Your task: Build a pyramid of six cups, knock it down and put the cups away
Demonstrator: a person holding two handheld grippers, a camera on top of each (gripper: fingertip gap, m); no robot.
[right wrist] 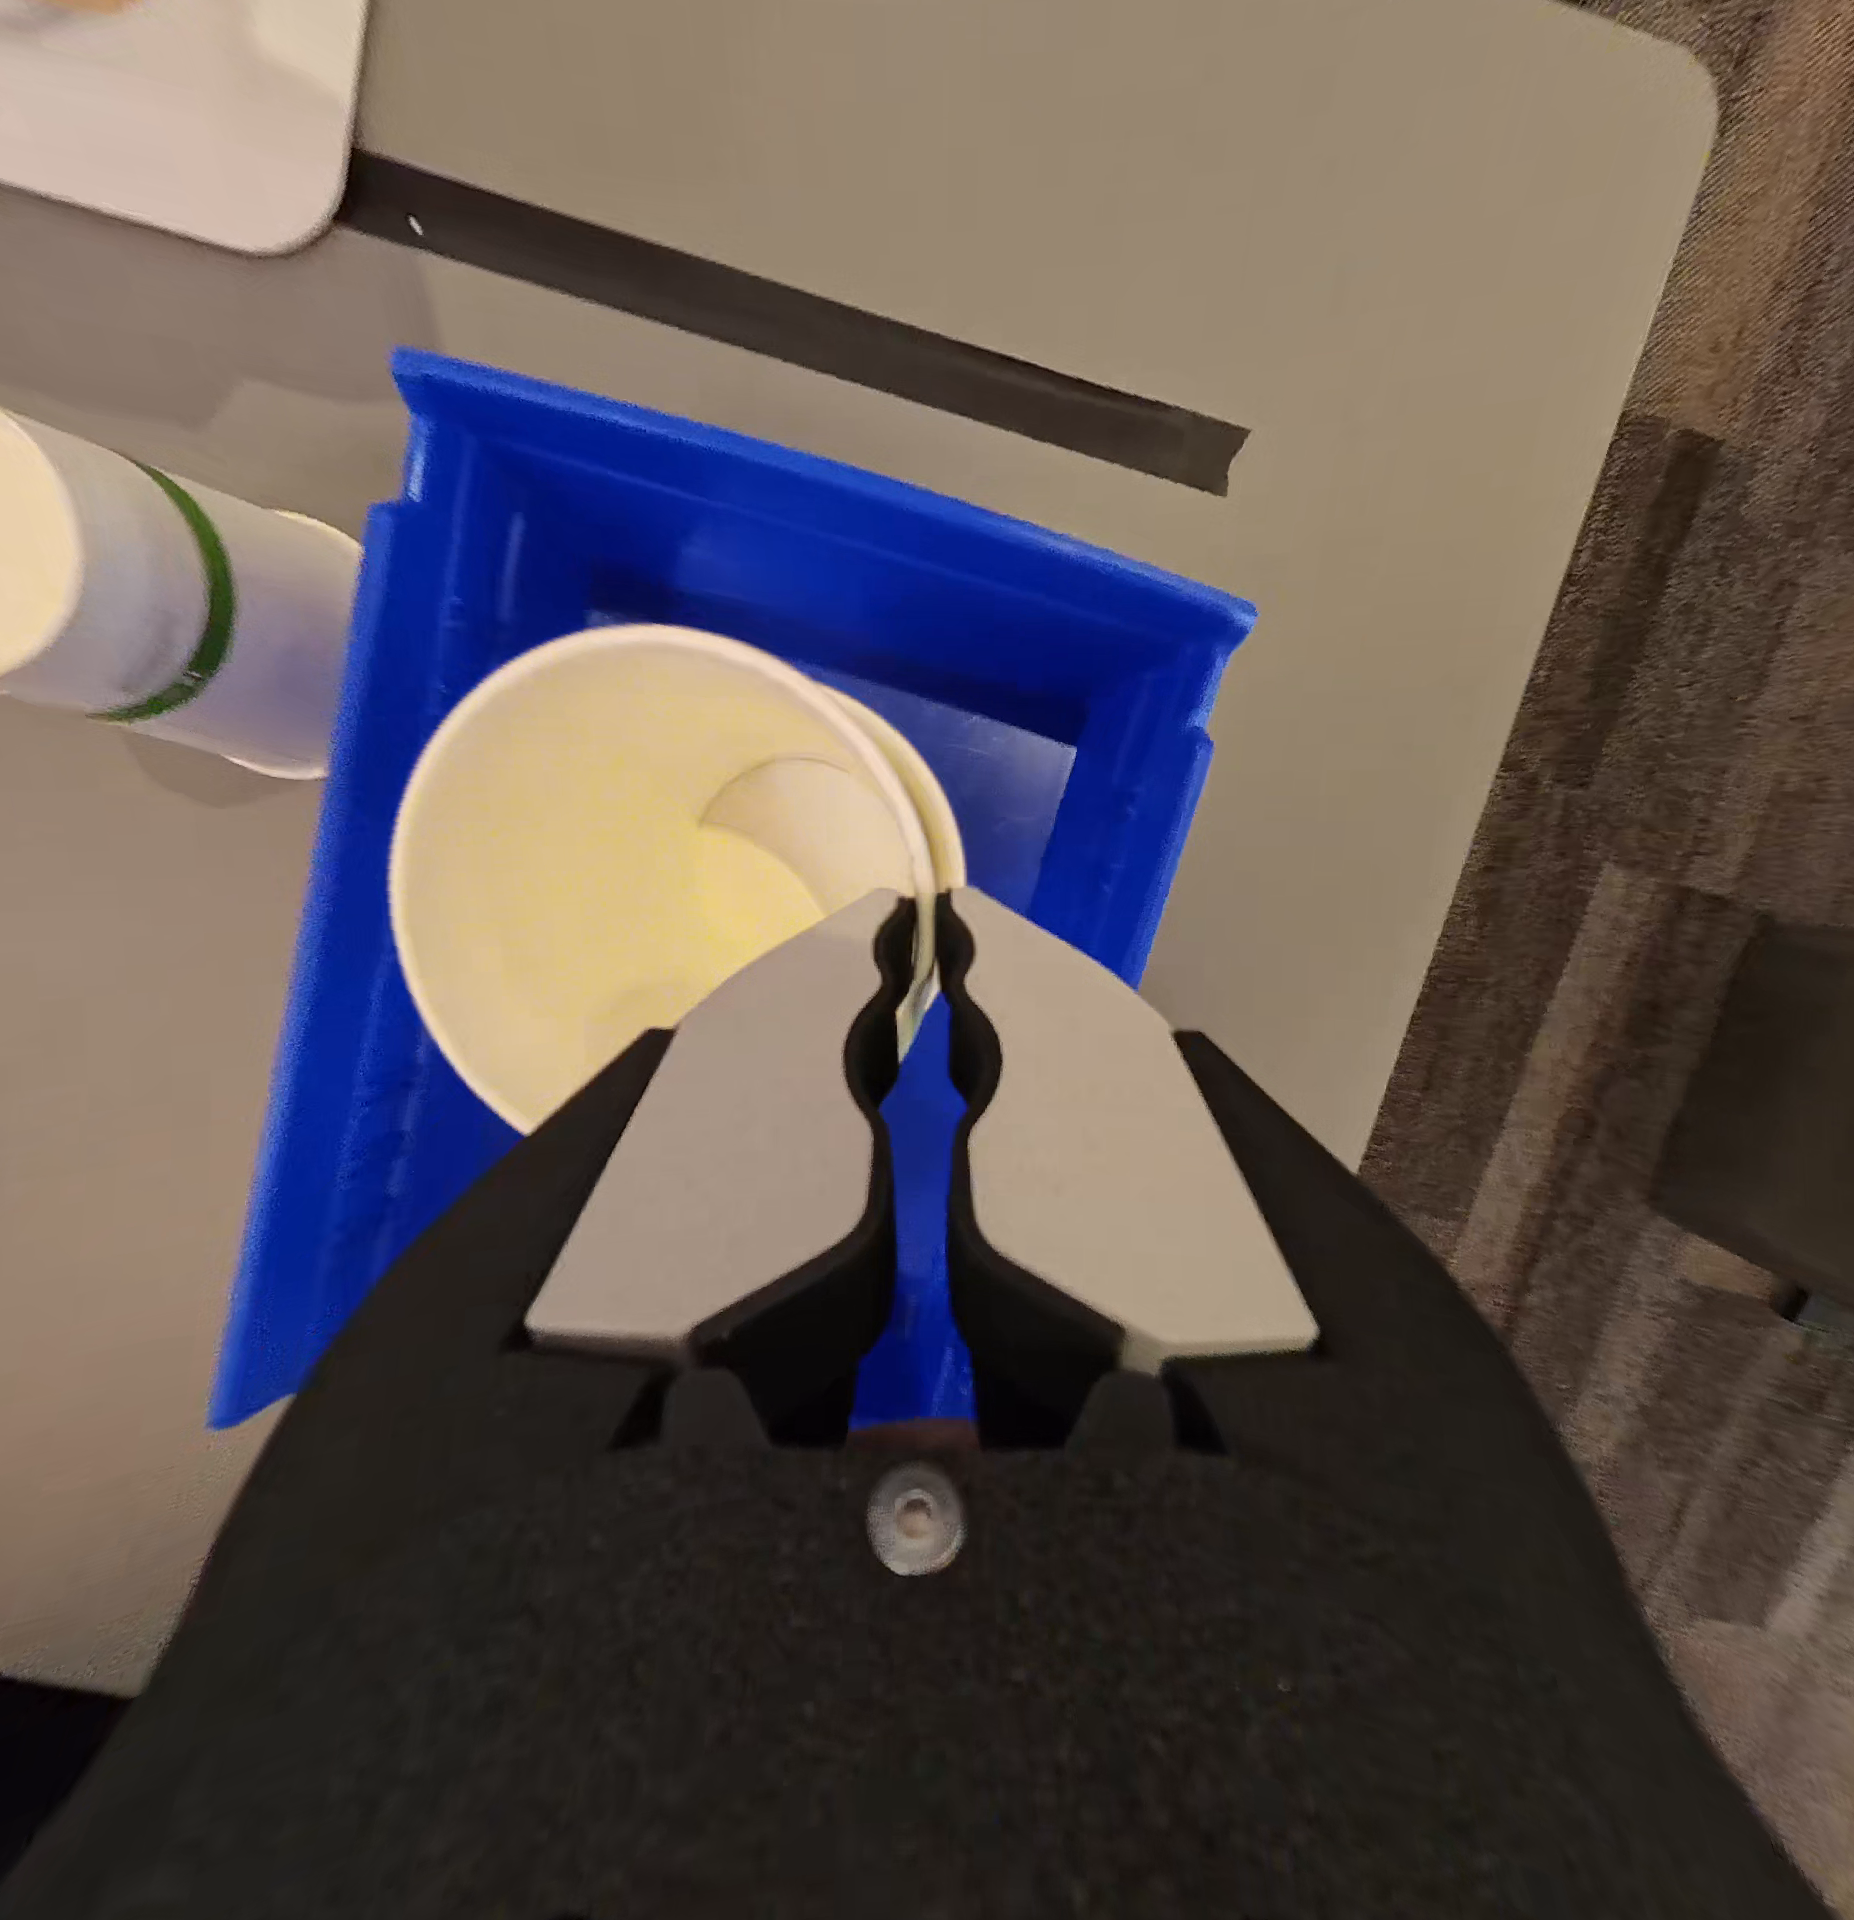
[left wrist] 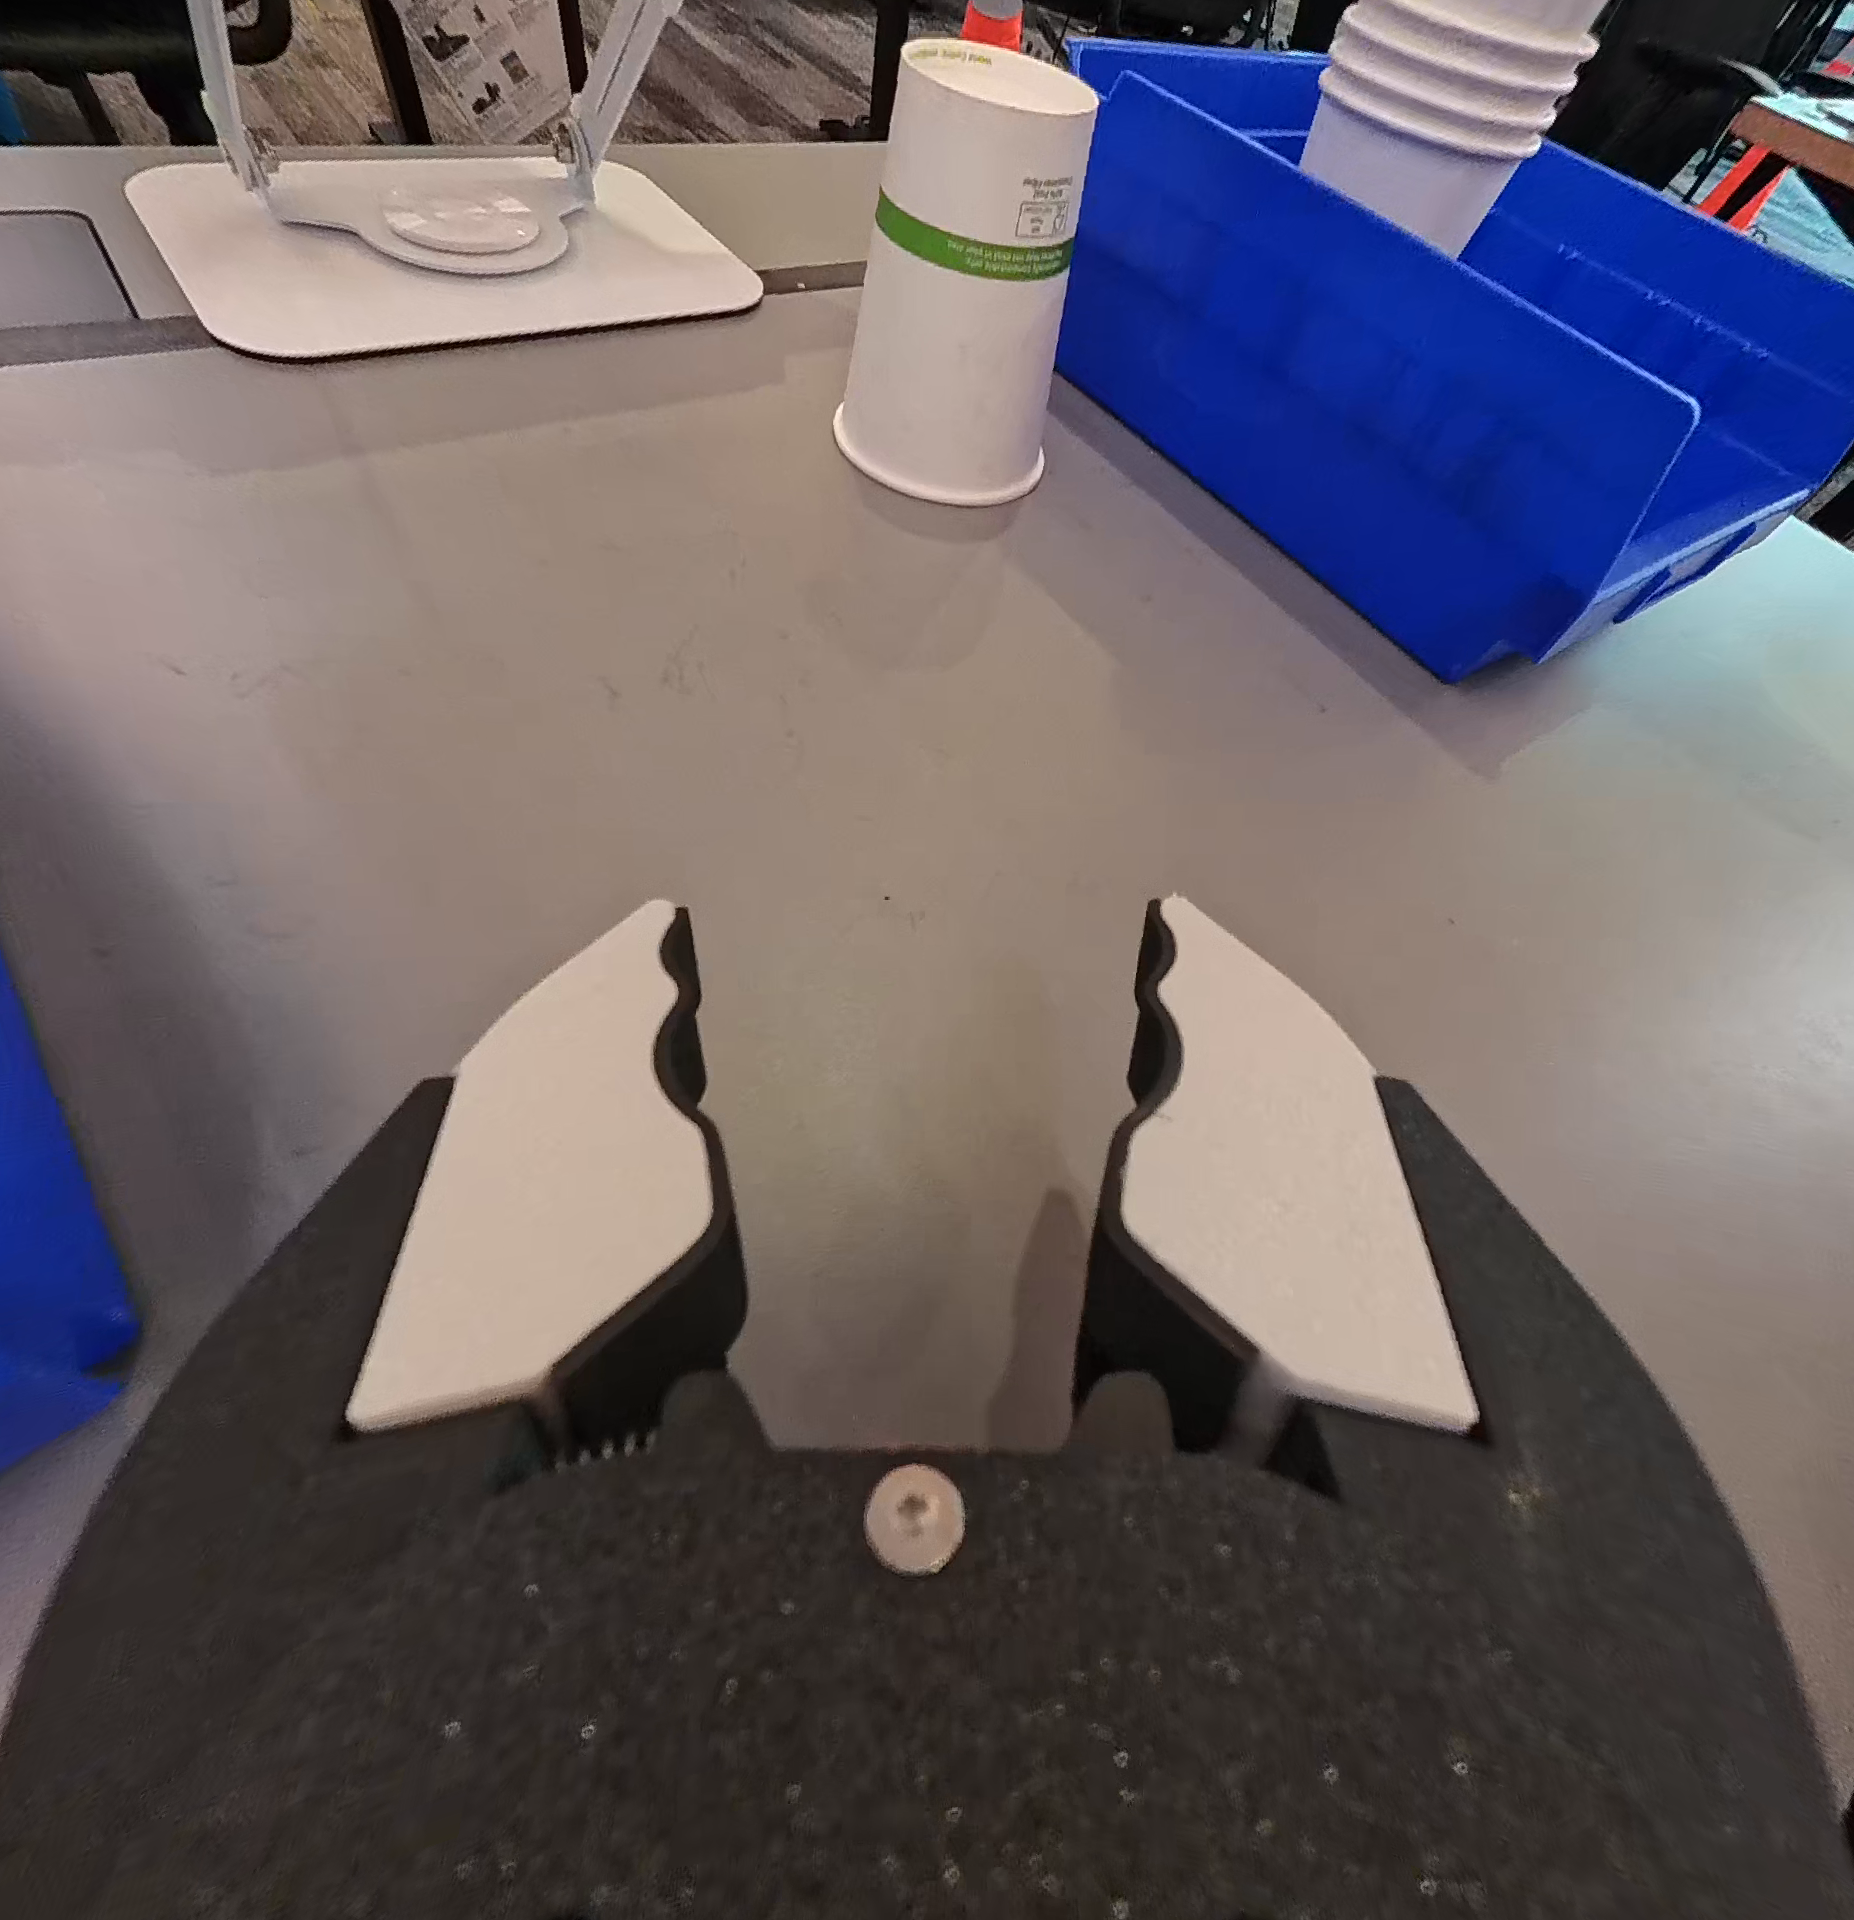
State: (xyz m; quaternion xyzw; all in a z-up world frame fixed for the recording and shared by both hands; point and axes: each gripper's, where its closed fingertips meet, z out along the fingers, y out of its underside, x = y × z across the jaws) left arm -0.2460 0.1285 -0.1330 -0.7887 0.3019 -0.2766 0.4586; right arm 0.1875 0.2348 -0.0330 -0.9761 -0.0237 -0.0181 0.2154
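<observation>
A white paper cup with a green band (left wrist: pixel 959 281) stands upside down on the grey table, beside the blue bin (left wrist: pixel 1422 416). It also shows in the right wrist view (right wrist: pixel 164 613) left of the bin (right wrist: pixel 466 582). My left gripper (left wrist: pixel 918 914) is open and empty, low over the table, well in front of that cup. My right gripper (right wrist: pixel 928 904) is shut on the rim of a nested stack of white cups (right wrist: pixel 611 873), mouth up, held above the bin. The stack also shows in the left wrist view (left wrist: pixel 1442 114), rising out of the bin.
A white stand base (left wrist: pixel 435 260) sits at the back left of the table. A blue object (left wrist: pixel 19 1195) lies at the left edge. A dark strip (right wrist: pixel 798 322) crosses the table behind the bin. The table's right edge and carpet floor (right wrist: pixel 1681 935) are close to the bin.
</observation>
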